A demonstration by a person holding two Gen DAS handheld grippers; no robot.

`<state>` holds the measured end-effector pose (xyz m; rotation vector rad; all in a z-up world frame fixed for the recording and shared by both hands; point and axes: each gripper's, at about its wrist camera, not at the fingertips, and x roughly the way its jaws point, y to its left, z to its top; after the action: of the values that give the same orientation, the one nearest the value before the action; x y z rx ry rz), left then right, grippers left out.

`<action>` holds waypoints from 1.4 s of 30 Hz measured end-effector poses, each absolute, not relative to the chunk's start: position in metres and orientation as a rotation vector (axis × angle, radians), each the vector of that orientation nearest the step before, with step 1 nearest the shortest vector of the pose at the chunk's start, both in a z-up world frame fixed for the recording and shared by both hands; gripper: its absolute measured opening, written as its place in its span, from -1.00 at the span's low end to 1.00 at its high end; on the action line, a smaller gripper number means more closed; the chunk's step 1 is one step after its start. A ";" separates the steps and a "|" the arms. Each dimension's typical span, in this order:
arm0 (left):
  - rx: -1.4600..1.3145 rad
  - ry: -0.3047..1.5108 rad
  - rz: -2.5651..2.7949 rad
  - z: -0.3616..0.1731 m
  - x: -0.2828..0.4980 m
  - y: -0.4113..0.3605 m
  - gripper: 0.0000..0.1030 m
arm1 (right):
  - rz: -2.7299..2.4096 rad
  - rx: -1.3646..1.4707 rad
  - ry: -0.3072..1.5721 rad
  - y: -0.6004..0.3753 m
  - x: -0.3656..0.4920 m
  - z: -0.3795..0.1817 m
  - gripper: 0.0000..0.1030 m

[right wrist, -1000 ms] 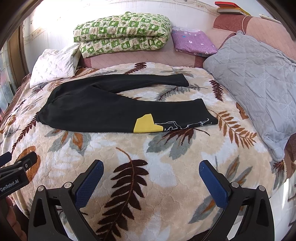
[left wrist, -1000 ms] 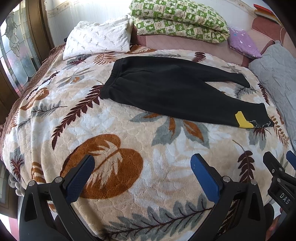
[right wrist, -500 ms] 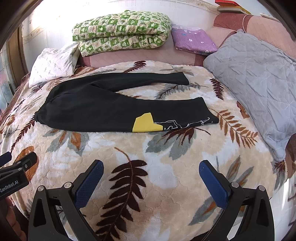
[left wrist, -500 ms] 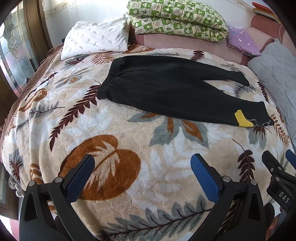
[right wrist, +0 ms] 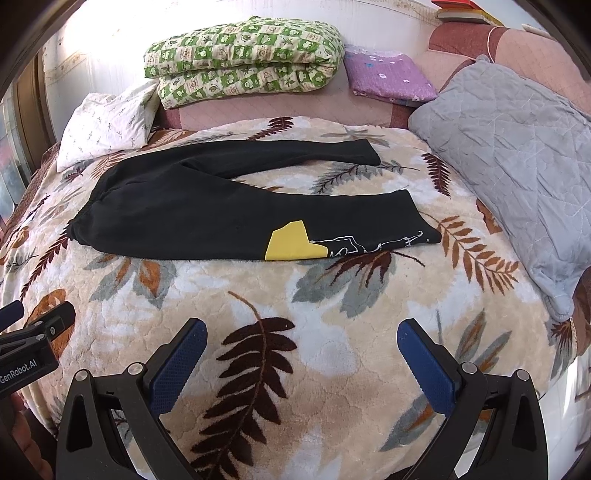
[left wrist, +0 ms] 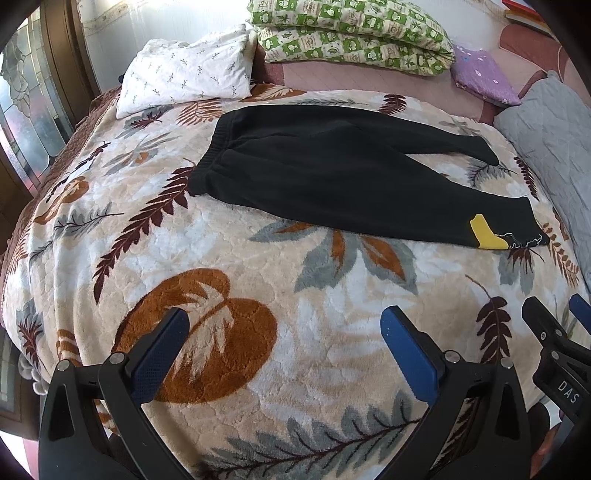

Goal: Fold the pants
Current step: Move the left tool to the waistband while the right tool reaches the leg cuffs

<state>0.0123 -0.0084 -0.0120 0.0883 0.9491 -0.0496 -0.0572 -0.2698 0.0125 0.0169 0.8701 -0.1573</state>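
Black pants (left wrist: pixel 332 173) lie flat on a leaf-patterned blanket (left wrist: pixel 229 266), waistband at the left, both legs spread toward the right. The near leg has a yellow patch (left wrist: pixel 485 238) by its cuff. The pants also show in the right wrist view (right wrist: pixel 207 214), with the yellow patch (right wrist: pixel 291 242) near the middle. My left gripper (left wrist: pixel 284 325) is open and empty, above the blanket short of the pants. My right gripper (right wrist: pixel 301 338) is open and empty, also short of the pants. Each gripper shows at the edge of the other's view.
A white pillow (left wrist: pixel 188 77), a green checked quilt (left wrist: pixel 351 33) and a purple folded cloth (left wrist: pixel 484 77) lie at the head of the bed. A grey quilted pillow (right wrist: pixel 517 162) lies at the right. A wooden window frame (left wrist: pixel 22 122) stands at the left.
Both grippers have moved slightly forward toward the pants. The pants have not moved and both grippers stay open.
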 end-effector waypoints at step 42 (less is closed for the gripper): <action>0.021 1.264 -0.089 0.035 0.275 0.044 1.00 | -0.040 0.061 0.847 -0.379 0.119 0.069 0.99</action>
<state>0.2755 0.0437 0.0351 0.0213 1.2644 -0.0885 0.1190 -0.3794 0.0689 0.0610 0.8469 -0.0396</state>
